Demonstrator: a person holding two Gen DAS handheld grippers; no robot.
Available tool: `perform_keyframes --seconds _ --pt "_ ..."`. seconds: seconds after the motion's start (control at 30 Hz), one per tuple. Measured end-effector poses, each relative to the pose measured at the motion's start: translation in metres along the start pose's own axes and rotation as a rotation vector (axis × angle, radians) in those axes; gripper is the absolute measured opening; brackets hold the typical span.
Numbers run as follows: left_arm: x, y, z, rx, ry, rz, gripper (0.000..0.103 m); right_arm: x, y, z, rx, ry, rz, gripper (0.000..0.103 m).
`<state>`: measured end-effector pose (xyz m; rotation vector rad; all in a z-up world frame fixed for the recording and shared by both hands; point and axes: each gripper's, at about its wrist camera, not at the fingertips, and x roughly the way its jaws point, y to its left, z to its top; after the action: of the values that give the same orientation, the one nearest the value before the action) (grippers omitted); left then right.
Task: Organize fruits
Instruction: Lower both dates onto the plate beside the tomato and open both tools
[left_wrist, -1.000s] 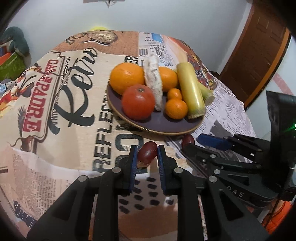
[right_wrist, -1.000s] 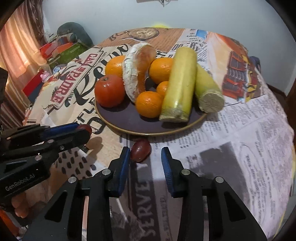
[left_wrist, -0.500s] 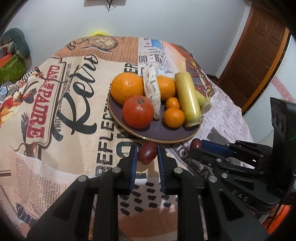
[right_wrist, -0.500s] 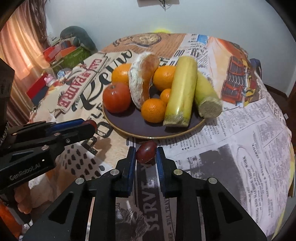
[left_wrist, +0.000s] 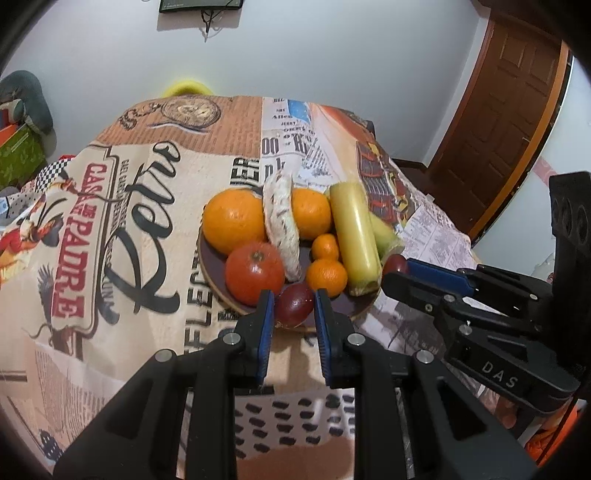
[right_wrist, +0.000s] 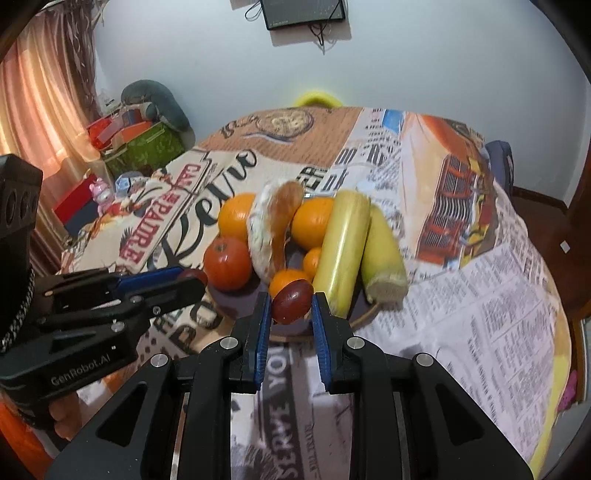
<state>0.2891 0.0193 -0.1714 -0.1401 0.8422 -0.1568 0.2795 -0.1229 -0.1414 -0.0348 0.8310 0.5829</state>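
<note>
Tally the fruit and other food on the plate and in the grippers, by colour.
Orange: 4
Red tomato-like fruit: 1
Yellow-green stalks: 2
White-crusted piece: 1
Dark red fruits, one each in the left gripper and the right gripper: 2
Total: 10

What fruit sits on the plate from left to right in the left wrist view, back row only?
Large orange → white-speckled fruit → second orange → yellow cylinder → greenish piece, partly hidden behind the cylinder.
</note>
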Motion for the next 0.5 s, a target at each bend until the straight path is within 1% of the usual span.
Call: perform_keyframes --seconds 0.13,0.3,0.47,0.5 --pt "0.003 -0.001 0.010 0.002 -0.012 -0.010 0.021 0.001 -0.002 0.012 -0.001 -0.027 -0.005 0.020" --pt "0.011 -0.004 0.015 0.014 -0.010 -0.013 0.021 0.006 -0.005 0.024 -0.002 -0.042 -0.003 0.020" --pt "0.019 -0.002 0.017 0.016 -0.001 -0.013 0.021 0.015 -0.006 0.028 -0.005 -0.039 -0.001 0.021" --pt "0.020 -0.001 0.017 0.017 -0.001 -0.015 0.023 0.018 -0.006 0.027 -0.006 -0.031 -0.004 0.021"
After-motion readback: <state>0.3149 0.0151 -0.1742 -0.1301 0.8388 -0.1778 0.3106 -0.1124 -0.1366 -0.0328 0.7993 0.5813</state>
